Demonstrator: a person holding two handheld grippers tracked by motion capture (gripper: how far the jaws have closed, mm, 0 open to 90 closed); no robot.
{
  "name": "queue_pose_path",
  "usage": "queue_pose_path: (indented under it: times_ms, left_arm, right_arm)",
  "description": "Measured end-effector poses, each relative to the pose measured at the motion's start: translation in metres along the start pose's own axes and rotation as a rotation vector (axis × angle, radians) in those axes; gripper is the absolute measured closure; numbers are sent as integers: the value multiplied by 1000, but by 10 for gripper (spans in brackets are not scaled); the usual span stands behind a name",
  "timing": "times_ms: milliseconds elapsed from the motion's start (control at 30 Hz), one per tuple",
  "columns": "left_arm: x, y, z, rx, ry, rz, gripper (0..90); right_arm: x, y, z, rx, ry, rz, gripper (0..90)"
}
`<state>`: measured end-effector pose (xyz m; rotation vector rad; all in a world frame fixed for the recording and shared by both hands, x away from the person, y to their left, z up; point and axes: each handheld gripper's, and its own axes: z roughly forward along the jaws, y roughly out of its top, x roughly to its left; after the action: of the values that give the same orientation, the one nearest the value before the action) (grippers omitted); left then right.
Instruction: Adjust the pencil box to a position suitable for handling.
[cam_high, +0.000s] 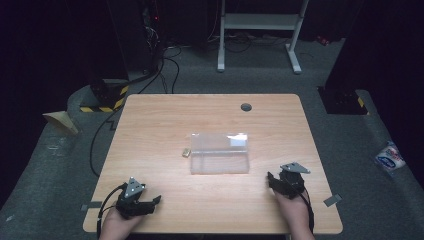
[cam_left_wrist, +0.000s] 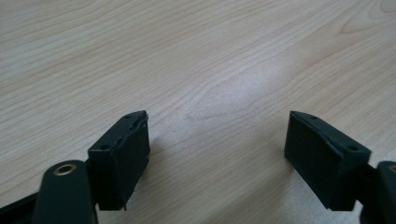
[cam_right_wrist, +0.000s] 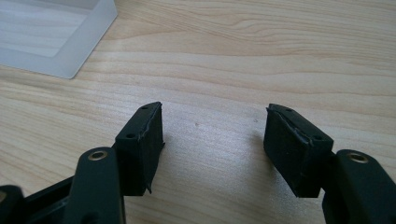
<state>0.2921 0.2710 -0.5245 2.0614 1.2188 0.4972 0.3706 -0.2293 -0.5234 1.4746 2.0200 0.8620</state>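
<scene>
At table centre I see a clear plastic box, contents unclear, with a small tan block just beside its left edge. My left gripper and right gripper rest near the front edge, both spread wide, gripping nothing.

Left gripper lower left of the high view, right gripper lower right; both hand-held, low, jaws spread wide, nothing between.

The clear rectangular plastic box lies at the centre of the light wooden table. The small tan block lies just left of the box; both grippers lie nearer the person than the box.
</scene>
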Motion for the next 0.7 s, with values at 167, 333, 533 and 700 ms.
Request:
queue_pose_path:
  times_ms: [167, 333, 533, 700]
  left_arm:
    - [5, 12, -4, 6, -5, -62, 256]
    - [2, 30, -9, -10, 27, -36, 255]
    - [-7, 46, -12, -31, 51, -13, 268]
    - [-16, 58, -12, -49, 49, -1, 273]
  right_arm:
    - [-1, 0, 0, -1, 7, -1, 370]
    - [0, 0, 0, 2, 7, 0, 347]
    - [-1, 0, 0, 5, 1, 5, 329]
    - [0, -1, -1, 7, -3, 14, 329]
